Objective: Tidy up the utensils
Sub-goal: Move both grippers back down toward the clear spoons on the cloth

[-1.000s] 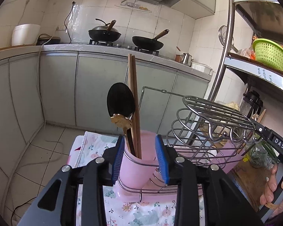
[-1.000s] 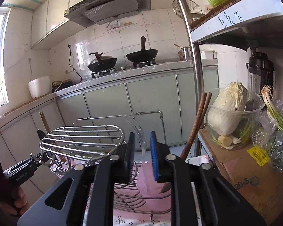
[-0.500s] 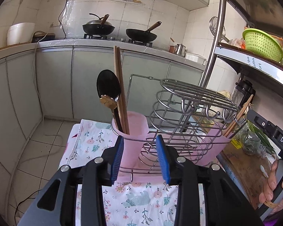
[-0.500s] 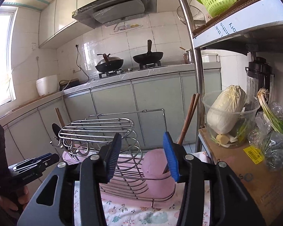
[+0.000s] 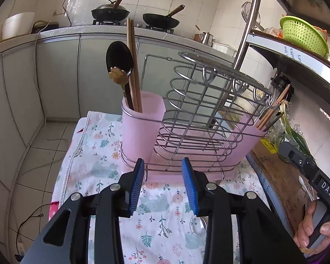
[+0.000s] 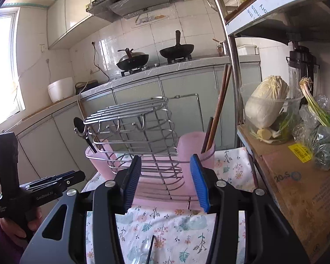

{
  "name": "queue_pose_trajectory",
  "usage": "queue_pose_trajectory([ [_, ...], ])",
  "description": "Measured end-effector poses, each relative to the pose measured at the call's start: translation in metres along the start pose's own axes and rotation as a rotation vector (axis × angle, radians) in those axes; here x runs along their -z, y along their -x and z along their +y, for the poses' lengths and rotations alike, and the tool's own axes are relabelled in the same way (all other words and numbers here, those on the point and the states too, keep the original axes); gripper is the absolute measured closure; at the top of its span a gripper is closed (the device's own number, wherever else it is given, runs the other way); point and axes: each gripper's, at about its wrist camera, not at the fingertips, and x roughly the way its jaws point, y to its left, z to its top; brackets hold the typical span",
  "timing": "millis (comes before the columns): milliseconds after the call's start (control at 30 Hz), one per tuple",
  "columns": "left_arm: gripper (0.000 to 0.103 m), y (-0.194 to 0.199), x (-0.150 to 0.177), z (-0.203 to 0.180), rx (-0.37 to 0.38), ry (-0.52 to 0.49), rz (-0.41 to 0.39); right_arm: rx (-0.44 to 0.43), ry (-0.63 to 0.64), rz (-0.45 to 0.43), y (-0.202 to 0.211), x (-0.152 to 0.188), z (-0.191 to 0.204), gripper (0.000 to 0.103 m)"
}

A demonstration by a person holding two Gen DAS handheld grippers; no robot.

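A wire utensil rack [image 5: 209, 114] stands on a floral cloth [image 5: 160, 220] with a pink cup at each end. The left pink cup [image 5: 142, 127] holds a black spoon [image 5: 118, 57], a gold-ended utensil and wooden chopsticks [image 5: 132, 66]. More chopsticks [image 6: 220, 110] stand in the right pink cup [image 6: 198, 151]. My left gripper [image 5: 162, 165] hovers open just in front of the rack's base, nothing between its pads. My right gripper [image 6: 166, 157] is open and holds nothing, in front of the rack's right half. A clear spoon [image 5: 198, 226] lies on the cloth below the left gripper.
A cardboard box [image 6: 297, 176] on the right carries a clear bowl with cabbage [image 6: 268, 103] and green onions [image 6: 319, 112]. A steel shelf post [image 6: 233, 66] rises behind the right cup. The cloth's left edge [image 5: 66, 171] drops to the tiled floor. Hands grip both handles.
Both grippers have drawn back from the rack and tipped downward. The left one no longer flanks the left pink cup. The right gripper's jaws have spread from narrow to wide.
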Motion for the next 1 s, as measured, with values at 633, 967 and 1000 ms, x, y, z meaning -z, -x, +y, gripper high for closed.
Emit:
queue_pose_trajectory([
  [633, 0.069, -0.031, 0.047, -0.014, 0.087, 0.011, 0.269, -0.033, -0.05, 0.283, -0.027, 0.055, -0.001, 0.056],
  [967, 0.069, -0.056, 0.066, -0.019, 0.109, 0.052, 0.431, -0.032, -0.179, 0.425, -0.046, 0.076, -0.023, 0.056],
  [1000, 0.069, -0.059, 0.068, -0.019, 0.116, 0.06, 0.447, -0.036, -0.203, 0.436, -0.047, 0.077, -0.027, 0.056],
])
